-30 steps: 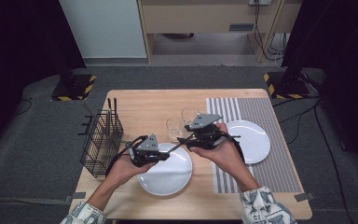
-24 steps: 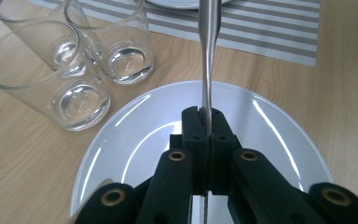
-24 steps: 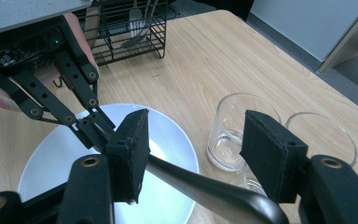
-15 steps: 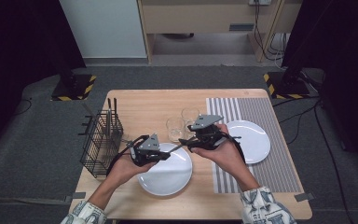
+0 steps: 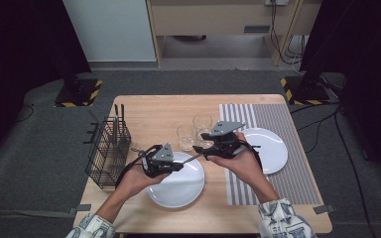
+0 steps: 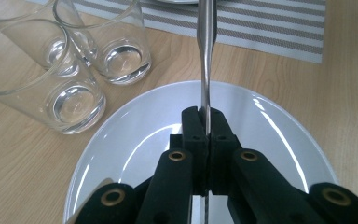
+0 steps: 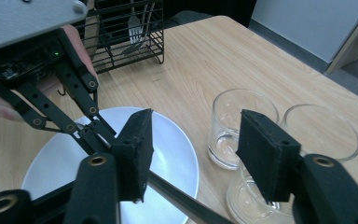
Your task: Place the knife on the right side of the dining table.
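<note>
At the left edge of the wooden table (image 5: 154, 111), a black wire basket (image 5: 106, 153) is standing with cutlery upright in it; the right gripper view is showing a fork (image 7: 135, 28) among those pieces, a detail too small to tell from the high view. Just right of the basket, the left gripper (image 5: 171, 164) is hovering over the near white plate (image 5: 178, 186), and the left gripper view is showing what the high view cannot: its jaws are pressing together on the thin metal handle of a knife (image 6: 205, 60), which is running straight ahead above the plate's rim toward the striped placemat (image 6: 279, 28). From above, the knife (image 5: 192, 158) is appearing only as a thin sliver spanning the gap between the two grippers. Two empty glasses (image 5: 194, 130) are standing side by side just beyond the plate, close to touching. Further right, the right gripper (image 5: 204, 147) is being held at the near-left edge of the placemat, and the right gripper view is showing its jaws standing wide apart, with the dark bar of the knife (image 7: 182, 200) passing low between them without either pad clearly touching it. At the far right, a second white plate (image 5: 270, 148) is sitting on the placemat.
</note>
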Action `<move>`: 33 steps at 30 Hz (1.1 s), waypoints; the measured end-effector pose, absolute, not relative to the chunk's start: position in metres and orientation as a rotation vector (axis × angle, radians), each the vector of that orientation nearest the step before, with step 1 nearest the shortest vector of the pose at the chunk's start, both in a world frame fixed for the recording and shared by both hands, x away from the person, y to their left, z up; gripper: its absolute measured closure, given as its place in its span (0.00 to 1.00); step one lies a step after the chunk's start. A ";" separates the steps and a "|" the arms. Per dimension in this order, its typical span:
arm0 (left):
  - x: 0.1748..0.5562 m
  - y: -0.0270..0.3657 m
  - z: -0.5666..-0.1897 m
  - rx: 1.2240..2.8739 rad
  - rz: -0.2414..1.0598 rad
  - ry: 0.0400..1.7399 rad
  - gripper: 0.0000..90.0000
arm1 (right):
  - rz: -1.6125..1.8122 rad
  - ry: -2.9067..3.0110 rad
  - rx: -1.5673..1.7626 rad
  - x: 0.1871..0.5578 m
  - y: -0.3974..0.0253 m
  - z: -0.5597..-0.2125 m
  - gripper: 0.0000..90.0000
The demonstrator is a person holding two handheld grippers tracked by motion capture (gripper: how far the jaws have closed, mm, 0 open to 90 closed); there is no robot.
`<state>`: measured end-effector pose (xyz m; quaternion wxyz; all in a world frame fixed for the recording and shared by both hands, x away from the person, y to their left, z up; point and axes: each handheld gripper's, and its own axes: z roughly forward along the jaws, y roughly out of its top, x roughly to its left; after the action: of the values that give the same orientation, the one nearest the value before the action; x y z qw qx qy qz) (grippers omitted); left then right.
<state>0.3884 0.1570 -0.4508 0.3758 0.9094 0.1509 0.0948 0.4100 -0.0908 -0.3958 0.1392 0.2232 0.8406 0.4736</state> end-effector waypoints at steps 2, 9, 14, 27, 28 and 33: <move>0.389 0.158 -0.451 2.326 0.242 0.390 0.98 | 1.363 2.420 0.641 0.408 -0.090 -0.393 0.59; 0.393 0.158 -0.452 2.328 0.244 0.418 0.98 | 1.346 2.431 0.617 0.405 -0.089 -0.390 0.65; 0.394 0.157 -0.454 2.342 0.248 0.425 0.98 | 1.294 2.448 0.587 0.402 -0.084 -0.395 0.65; 0.394 0.159 -0.452 2.324 0.247 0.431 0.98 | 1.274 2.467 0.599 0.405 -0.080 -0.410 0.63; 0.393 0.160 -0.451 2.324 0.247 0.430 0.98 | 1.264 2.468 0.594 0.405 -0.080 -0.411 0.63; 0.392 0.161 -0.450 2.319 0.249 0.431 0.98 | 1.236 2.472 0.579 0.405 -0.078 -0.412 0.63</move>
<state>0.3923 0.1607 -0.4502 0.3755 0.9062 0.1684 0.0974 0.4046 -0.0783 -0.4124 0.1582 0.2023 0.8644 0.4322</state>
